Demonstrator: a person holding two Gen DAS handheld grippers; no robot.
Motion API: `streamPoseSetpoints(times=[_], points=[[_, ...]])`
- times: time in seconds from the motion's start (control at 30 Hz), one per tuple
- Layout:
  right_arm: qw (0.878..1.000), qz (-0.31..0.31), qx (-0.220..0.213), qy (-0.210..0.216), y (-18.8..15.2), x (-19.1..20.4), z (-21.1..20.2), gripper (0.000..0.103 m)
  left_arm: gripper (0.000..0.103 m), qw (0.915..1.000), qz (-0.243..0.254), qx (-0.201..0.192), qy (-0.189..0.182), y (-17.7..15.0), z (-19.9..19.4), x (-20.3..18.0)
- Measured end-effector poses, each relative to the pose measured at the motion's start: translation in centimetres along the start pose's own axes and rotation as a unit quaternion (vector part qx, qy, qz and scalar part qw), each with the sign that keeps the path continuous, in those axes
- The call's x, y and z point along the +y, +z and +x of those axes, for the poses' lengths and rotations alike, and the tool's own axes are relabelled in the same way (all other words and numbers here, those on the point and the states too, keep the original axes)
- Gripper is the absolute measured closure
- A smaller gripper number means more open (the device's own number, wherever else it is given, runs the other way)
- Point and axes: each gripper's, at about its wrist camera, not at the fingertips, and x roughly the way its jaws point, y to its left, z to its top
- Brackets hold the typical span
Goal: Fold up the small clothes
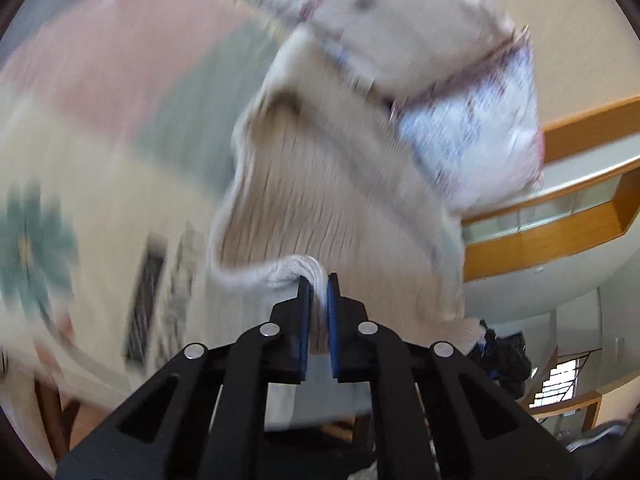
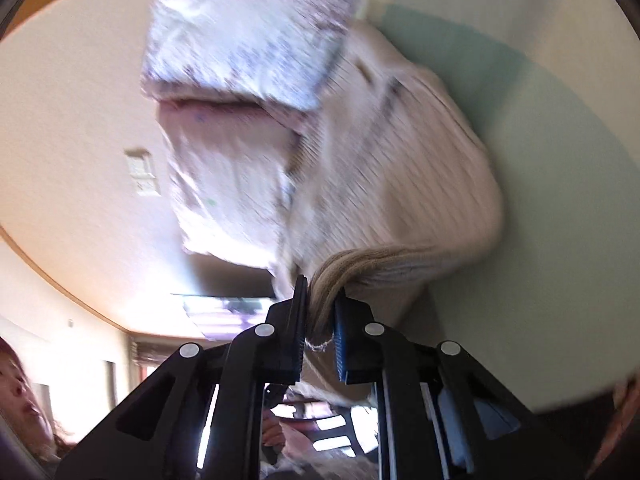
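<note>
Beige ribbed garment held up by both tools, both views blurred.

An edge of the beige ribbed garment [image 1: 320,208] is pinched between the nearly closed fingers of the left tool [image 1: 318,284], and another bunched edge [image 2: 400,184] is clamped in the right tool [image 2: 320,296]. Just behind it, a white patterned cloth [image 1: 472,140] is seen, with a floral spread [image 1: 80,160] beneath. A wooden shelf [image 1: 560,232] is seen at right.
</note>
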Motion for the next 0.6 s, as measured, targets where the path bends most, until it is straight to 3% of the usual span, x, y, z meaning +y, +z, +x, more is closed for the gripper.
streamPoseSetpoints(times=[0.17,0.23,0.27,0.3,0.33,0.37,0.4,0.43,0.5,0.6], points=[[0.996,-0.019,-0.062,0.068,9.2,4.2,4.6,0.091,0.096,0.9939,0.068,-0.086,0.006,11.9,1.6,-4.0],[0.993,-0.034,-0.088,0.066,13.4,5.5,7.4,0.091,0.093,0.9907,0.092,-0.098,0.021,15.6,3.9,-5.7],[0.993,-0.03,-0.099,0.048,15.5,5.6,8.9,0.089,0.089,0.9881,0.104,-0.103,0.048,17.3,5.5,-6.3],[0.994,-0.023,-0.105,0.029,16.9,5.4,9.7,0.084,0.066,0.9861,0.106,-0.1,0.08,18.9,7.5,-6.4],[0.994,-0.016,-0.109,-0.014,18.7,5.0,11.3,0.069,0.038,0.9839,0.1,-0.086,0.12,20.2,9.1,-6.0],[0.992,-0.008,-0.11,-0.056,19.7,4.6,12.3,0.058,0.034,0.9811,0.092,-0.074,0.153,21.0,10.3,-5.5],[0.991,0.007,-0.109,-0.082,20.0,4.1,12.8,0.057,0.034,0.9802,0.085,-0.064,0.167,21.0,10.4,-4.7],[0.991,0.032,-0.106,-0.075,19.7,3.6,12.8,0.056,0.03,0.9826,0.078,-0.048,0.161,20.9,10.6,-3.9],[0.993,0.023,-0.093,-0.071,18.1,3.4,11.8,0.038,0.024,0.986,0.085,-0.029,0.14,20.0,10.4,-2.8],[0.99,0.001,-0.082,-0.11,15.9,2.9,9.8,0.034,0.024,0.9881,0.093,0.023,0.12,18.3,11.4,-0.8]])
